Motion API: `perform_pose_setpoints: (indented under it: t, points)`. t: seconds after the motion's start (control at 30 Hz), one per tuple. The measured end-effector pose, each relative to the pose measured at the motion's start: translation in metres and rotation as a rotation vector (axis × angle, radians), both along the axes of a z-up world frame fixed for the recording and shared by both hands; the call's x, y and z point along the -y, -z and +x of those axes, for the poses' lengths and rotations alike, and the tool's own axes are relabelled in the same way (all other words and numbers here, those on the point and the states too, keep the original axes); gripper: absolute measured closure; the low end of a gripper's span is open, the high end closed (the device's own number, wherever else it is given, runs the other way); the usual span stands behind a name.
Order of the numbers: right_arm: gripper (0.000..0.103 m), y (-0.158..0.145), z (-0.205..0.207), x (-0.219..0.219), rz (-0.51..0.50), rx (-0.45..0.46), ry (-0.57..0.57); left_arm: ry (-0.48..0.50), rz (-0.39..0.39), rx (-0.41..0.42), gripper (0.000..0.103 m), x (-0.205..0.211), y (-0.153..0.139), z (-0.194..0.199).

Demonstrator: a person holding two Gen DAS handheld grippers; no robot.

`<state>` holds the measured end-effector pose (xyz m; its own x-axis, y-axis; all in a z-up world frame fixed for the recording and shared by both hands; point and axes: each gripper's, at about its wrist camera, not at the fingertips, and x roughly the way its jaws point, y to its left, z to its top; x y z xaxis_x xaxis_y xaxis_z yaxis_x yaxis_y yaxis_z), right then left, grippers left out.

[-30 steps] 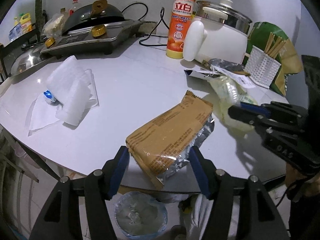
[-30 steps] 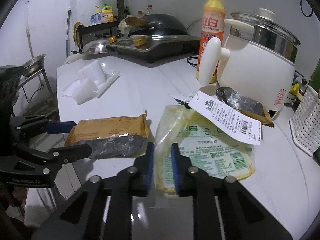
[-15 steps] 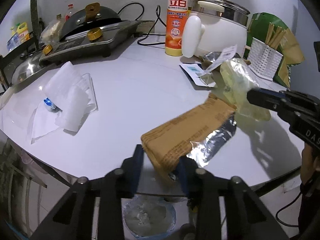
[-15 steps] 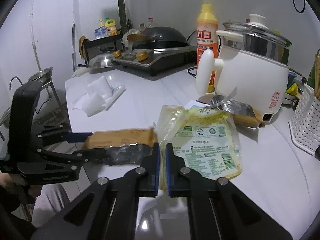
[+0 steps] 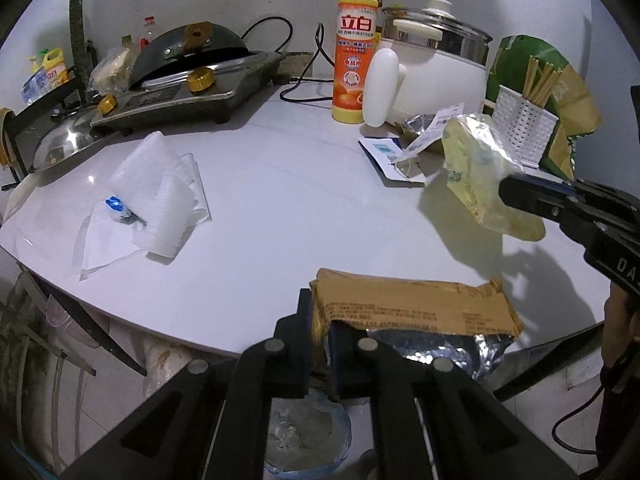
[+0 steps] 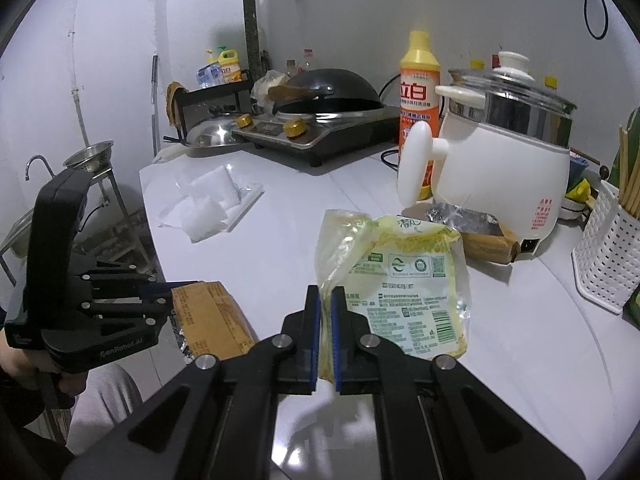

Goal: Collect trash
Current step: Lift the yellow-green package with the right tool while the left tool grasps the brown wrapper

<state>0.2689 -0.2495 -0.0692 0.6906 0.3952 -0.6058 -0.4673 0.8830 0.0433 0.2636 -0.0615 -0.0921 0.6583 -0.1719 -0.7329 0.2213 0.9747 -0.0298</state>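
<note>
Brown foil wrapper, pinched at one end by the left gripper, hangs past the table edge above the lined bin, presumably for dropping. Yellow-green bag, clamped in the right gripper, is lifted clear of the table, farther from that bin.

- The left wrist view looks forward along its jaws from the near edge of the white table, toward the back wall.
- The right wrist view looks along its own jaws from the table's right side.
- Both share the detergent bottle beyond the jaws, and each shows the other gripper.
</note>
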Motion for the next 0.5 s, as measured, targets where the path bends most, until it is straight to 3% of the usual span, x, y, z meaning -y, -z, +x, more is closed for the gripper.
perform_pose_setpoints:
  t: [0.5]
  points:
    - [0.099, -0.018, -0.033, -0.013, -0.008, 0.040, -0.035, -0.051, -0.015, 0.053, 0.097, -0.022, -0.018, -0.034]
